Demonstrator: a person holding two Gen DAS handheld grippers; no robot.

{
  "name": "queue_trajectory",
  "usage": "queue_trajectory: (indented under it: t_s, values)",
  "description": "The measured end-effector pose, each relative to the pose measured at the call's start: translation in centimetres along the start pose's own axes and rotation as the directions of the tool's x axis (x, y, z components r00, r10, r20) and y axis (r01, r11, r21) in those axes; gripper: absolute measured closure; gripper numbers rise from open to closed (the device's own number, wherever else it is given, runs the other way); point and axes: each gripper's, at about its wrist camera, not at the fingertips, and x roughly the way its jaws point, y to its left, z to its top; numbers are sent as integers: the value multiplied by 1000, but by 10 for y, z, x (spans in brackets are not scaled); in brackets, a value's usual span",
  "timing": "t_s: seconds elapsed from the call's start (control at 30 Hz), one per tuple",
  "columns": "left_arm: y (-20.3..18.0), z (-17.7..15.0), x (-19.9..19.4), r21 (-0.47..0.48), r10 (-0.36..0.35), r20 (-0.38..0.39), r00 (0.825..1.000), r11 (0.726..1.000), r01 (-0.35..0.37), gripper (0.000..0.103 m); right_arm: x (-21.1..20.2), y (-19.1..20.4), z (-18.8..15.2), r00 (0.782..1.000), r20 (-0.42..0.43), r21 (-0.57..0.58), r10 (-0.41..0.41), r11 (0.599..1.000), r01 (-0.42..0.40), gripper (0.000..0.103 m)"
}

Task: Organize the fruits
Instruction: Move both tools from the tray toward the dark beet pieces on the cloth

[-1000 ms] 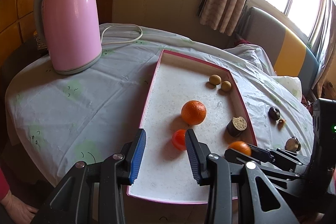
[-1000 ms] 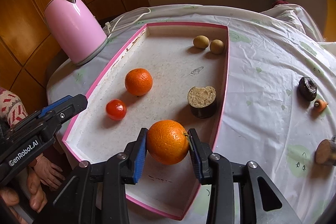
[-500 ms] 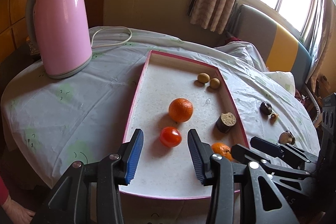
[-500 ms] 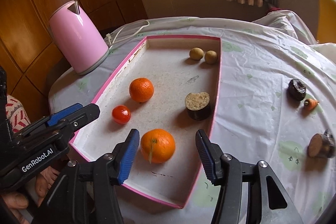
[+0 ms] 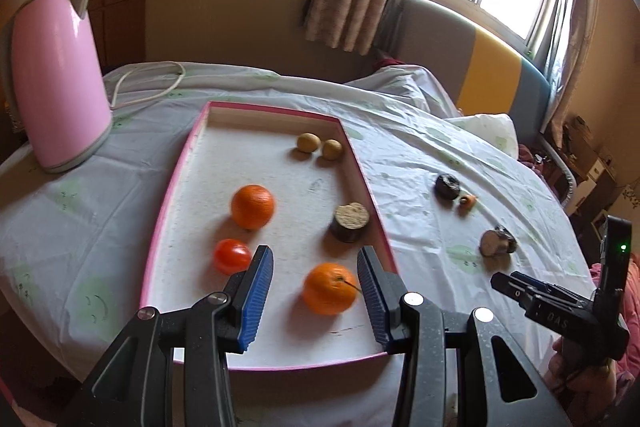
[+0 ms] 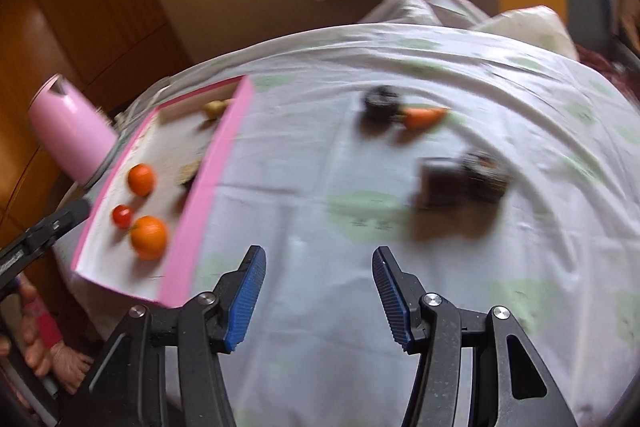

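While my right hand-held gripper (image 6: 318, 297) hangs over bare cloth with its ribbed blue pads spread and nothing between them after just opening, the pieces I judge it will go for next lie ahead and to its right on the desk (image 6: 320, 187). Nearest is a blurred dark stubby cut chunk (image 6: 464, 179), its long axis running across my view. Beyond it sit a round dark puckered lump (image 6: 382, 102) and a small smooth orange carrot (image 6: 424, 117) touching it, tip pointing right. My left hand-held gripper (image 5: 314, 293) stands half-spread and empty over the pink-rimmed shallow tray (image 5: 370, 187), well apart from these, so the right is nearer. In that tray a dimpled round orange (image 5: 329, 289) rests near its front edge.
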Motion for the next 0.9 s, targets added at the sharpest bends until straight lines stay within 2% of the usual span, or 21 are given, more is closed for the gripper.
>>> queue_trajectory:
  t_s: [0.17, 0.23, 0.33, 0.43, 0.7, 0.9]
  values:
    - [-20, -2, 6, 31, -53, -34, 998, 998, 54, 59, -9, -49, 0, 994, 11, 81, -108, 991, 106, 47]
    - [-34, -3, 9, 67, -85, -58, 995, 994, 88, 59, -11, -65, -1, 989, 12, 99, -148, 984, 146, 55]
    - [-56, -5, 15, 122, -130, -81, 988, 983, 140, 59, -12, -83, -2, 984, 6, 135, -176, 975, 174, 57]
    - [-75, -9, 26, 140, -172, -125, 977, 972, 189, 59, -10, -96, -5, 983, -3, 169, -185, 969, 183, 57]
    - [-127, -19, 57, 200, -223, -226, 948, 942, 270, 59, -8, -107, -3, 984, -1, 185, -179, 967, 176, 57]
    - [-159, -18, 79, 225, -250, -257, 933, 924, 310, 59, -11, -114, -3, 980, 3, 183, -198, 964, 194, 57]
